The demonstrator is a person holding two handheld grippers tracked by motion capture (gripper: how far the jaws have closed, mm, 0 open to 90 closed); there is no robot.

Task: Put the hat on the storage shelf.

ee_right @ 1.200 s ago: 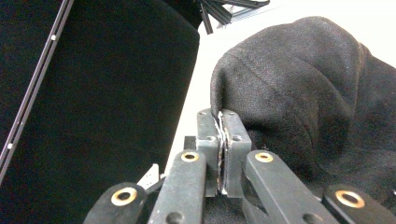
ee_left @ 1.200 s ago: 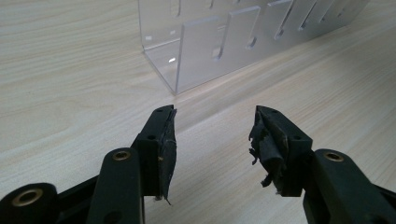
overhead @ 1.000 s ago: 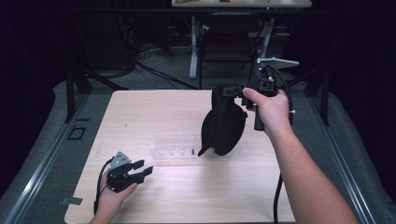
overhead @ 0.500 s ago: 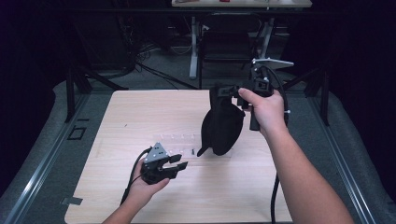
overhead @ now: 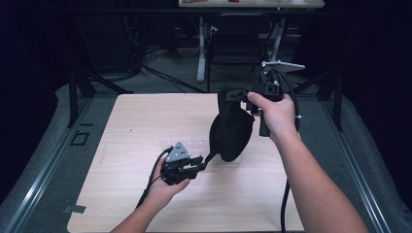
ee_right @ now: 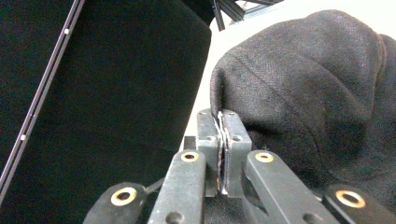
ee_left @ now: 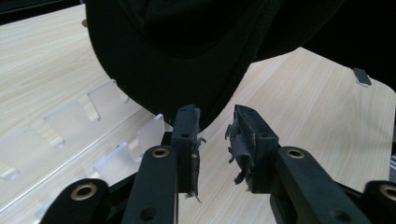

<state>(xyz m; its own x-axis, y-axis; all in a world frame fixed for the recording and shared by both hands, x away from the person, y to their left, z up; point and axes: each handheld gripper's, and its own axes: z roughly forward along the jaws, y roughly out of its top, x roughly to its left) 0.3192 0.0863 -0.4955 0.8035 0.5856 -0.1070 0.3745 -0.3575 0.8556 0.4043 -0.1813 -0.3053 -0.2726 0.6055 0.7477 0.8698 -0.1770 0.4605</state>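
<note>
The right tongs (overhead: 241, 94) are pinched tight on the upper edge of a black cap (overhead: 231, 128), which dangles above the middle of the tabletop (overhead: 121, 121), and here come the left tongs (overhead: 197, 162), spread apart, lined up on its lowest edge. It looks light and soft, a woven cloth that sags and folds from a single pinch (though that curved lower rim seems stiffer), so the firm rim is probably the place to bite. A clear acrylic rack (ee_left: 70, 126) lies under it, almost invisible against the wood from above. The cap's inside is all shadow, and any brim detail is hard to make out.
</note>
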